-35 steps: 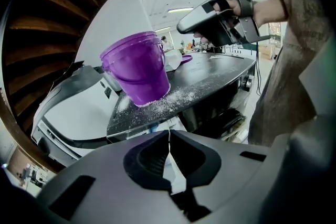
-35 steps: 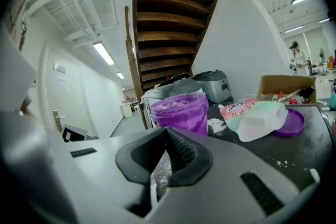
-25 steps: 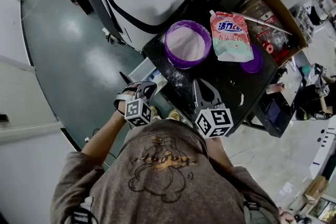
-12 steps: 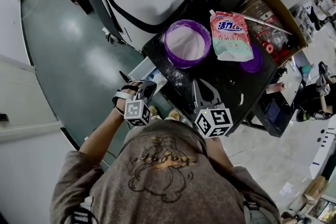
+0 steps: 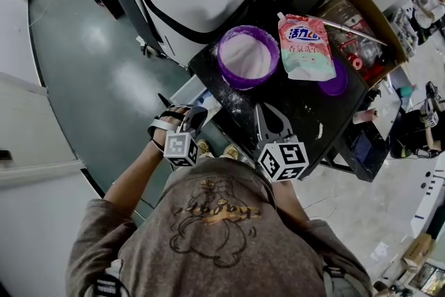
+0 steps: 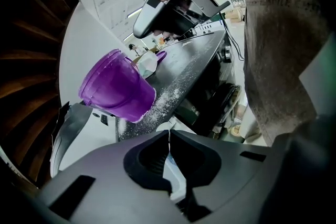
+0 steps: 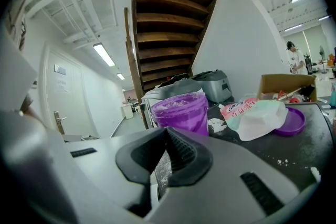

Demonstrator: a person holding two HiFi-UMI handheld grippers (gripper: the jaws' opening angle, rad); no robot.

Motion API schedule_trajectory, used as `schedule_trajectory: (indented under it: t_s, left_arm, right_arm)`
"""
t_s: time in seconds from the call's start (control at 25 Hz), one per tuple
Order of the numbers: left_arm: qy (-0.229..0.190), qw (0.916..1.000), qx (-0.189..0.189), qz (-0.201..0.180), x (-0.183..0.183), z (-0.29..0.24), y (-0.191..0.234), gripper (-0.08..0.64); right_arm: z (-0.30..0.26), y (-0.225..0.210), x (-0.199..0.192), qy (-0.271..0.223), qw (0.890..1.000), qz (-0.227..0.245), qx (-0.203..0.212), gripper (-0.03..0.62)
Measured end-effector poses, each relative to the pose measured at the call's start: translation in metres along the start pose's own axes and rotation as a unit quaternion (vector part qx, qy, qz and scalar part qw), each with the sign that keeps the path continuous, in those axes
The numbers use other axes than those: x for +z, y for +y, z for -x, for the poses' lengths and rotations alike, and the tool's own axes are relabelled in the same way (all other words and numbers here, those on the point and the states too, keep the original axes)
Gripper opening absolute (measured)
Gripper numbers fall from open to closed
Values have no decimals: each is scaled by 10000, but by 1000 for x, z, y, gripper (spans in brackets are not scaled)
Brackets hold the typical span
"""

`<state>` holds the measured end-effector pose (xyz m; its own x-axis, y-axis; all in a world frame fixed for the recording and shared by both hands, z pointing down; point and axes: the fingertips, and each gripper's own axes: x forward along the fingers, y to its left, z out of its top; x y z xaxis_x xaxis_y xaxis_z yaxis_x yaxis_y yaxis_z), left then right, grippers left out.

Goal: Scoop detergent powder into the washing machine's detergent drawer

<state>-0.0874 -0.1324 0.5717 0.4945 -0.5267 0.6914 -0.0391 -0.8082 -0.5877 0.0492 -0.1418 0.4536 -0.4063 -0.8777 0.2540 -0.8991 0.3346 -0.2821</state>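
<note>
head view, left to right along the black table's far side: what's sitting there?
purple powder tub → detergent pouch → purple lid

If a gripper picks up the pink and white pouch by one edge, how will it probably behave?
The pouch lies flat and bulges softly, so it is probably floppy and would sag from a pinched edge. Its glossy film looks slippery, so a light grip may slide. It seems partly full, so perhaps fairly heavy; its contents are hidden.
</note>
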Motion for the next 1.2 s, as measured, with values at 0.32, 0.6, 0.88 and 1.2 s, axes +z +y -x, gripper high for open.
schedule_trajectory:
  t_s: [0.32, 0.6, 0.88, 1.2]
  left_arm:
    - [-28, 10000, 7, -26, -1, 1, -2, 23]
    - [-180, 9983, -63, 555, 1, 15, 12, 23]
    - [-627, 9715, -37, 2284, -4, 32, 40, 23]
    - [-1154, 9166, 281, 3817, -12, 56, 68, 23]
  right_arm:
    - [-1, -1, -1, 3, 10000, 5, 38, 2]
    - [-6, 0, 1, -8, 9999, 18, 101, 2]
    - [-12, 1, 6, -37, 9999, 38, 140, 2]
    - [-16, 2, 12, -77, 9999, 87, 119, 2]
